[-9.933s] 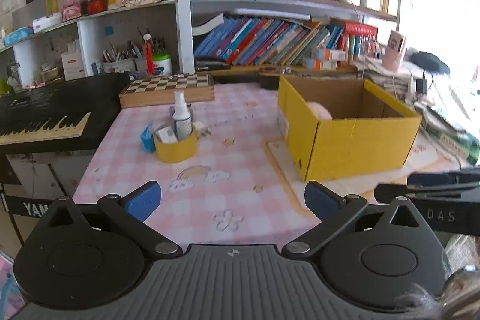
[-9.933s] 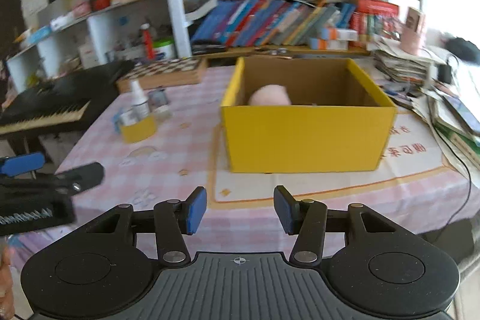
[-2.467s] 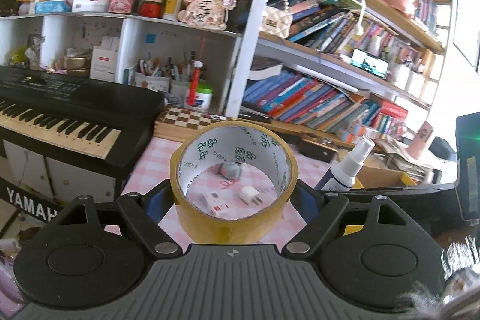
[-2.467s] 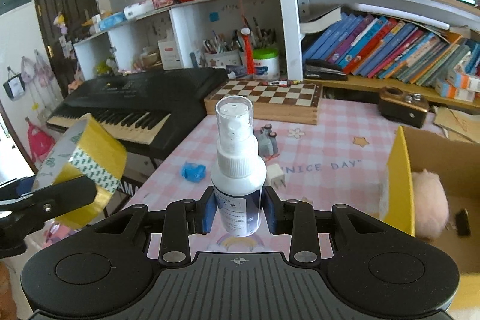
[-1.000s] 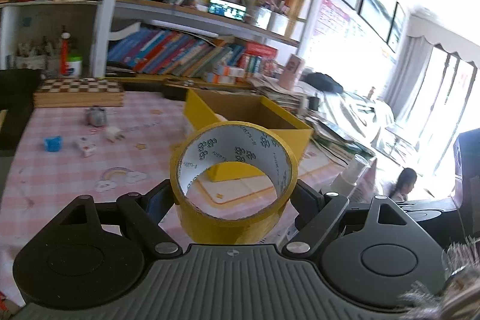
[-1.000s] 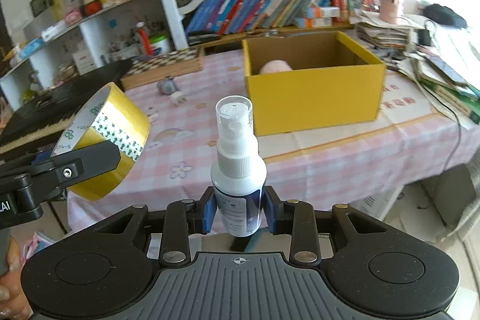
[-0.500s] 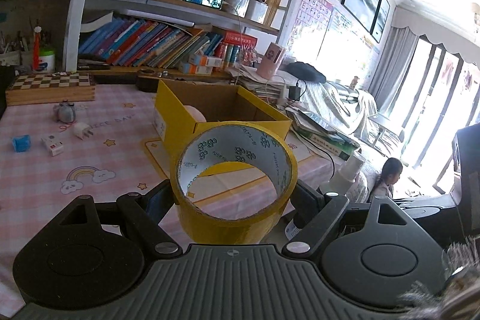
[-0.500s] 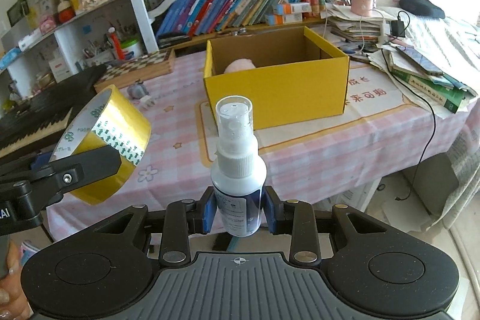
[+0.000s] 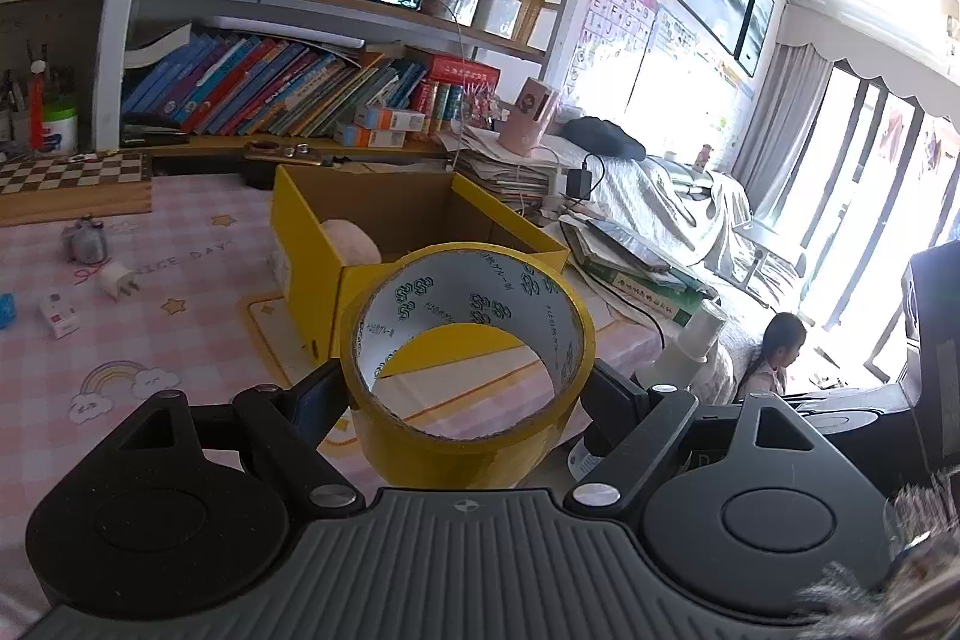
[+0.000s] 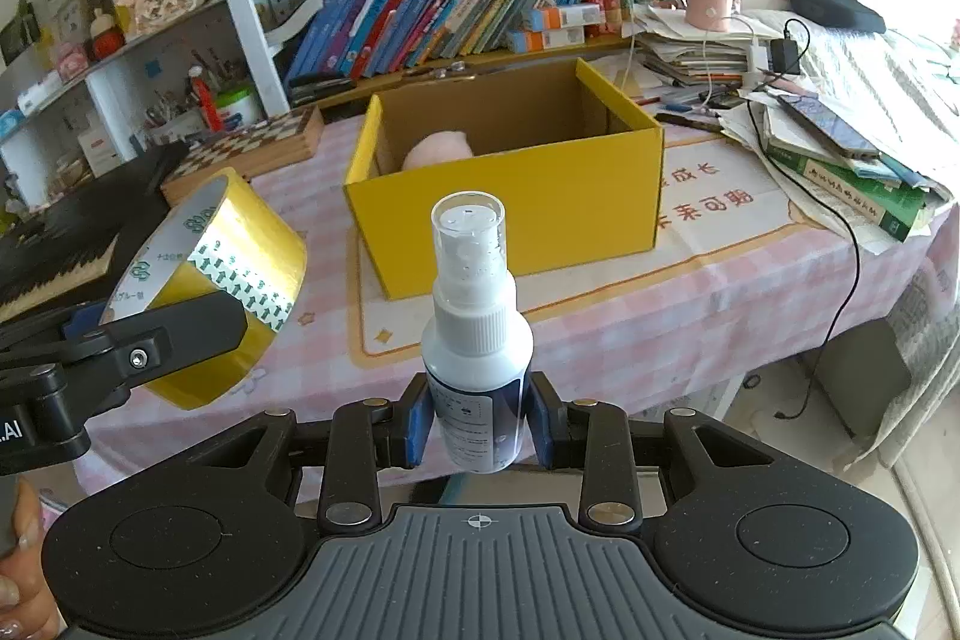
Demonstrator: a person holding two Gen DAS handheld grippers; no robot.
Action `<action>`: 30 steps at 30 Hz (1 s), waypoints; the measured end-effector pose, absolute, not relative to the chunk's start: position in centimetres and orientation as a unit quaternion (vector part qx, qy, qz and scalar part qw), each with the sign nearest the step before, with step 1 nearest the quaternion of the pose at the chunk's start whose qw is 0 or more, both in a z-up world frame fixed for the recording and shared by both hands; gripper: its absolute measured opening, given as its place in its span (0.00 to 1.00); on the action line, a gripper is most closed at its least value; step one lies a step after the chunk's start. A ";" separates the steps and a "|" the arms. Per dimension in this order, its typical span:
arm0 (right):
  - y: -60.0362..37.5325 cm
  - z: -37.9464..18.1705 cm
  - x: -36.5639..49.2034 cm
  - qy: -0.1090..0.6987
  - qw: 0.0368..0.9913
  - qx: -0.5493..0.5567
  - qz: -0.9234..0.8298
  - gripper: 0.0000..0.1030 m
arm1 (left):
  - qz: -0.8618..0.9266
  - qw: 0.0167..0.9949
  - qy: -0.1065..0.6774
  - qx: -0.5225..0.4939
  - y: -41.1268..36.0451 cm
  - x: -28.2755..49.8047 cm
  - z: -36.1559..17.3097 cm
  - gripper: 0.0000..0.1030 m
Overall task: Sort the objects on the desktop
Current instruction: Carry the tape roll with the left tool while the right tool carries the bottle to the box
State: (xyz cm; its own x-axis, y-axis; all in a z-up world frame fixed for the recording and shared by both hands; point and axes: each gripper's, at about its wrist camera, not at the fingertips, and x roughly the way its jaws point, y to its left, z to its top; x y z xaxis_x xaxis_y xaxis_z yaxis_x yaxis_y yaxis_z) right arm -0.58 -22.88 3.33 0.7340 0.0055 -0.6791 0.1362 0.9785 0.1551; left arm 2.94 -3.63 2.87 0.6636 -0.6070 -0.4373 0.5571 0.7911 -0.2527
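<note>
My left gripper is shut on a roll of yellow tape, held upright above the near edge of the table; the same tape roll shows at the left of the right wrist view. My right gripper is shut on a white spray bottle with a clear cap, standing upright between the blue pads. An open yellow cardboard box sits on the pink checked tablecloth ahead of both grippers, with a pink plush toy inside. The box is also ahead in the left wrist view.
Small items lie left of the box: a grey object, a white plug, a white-and-red block. A chessboard box and bookshelves stand behind. Stacked books and cables crowd the right. A keyboard is left.
Both grippers have swung across with their loads; the yellow box has come closer to the middle of each view. Both grips are unchanged.
</note>
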 end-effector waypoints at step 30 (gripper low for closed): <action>-34.9 6.9 11.0 0.293 0.952 0.079 0.035 0.31 | -0.261 0.948 0.185 -0.002 -15.1 12.4 6.3 0.79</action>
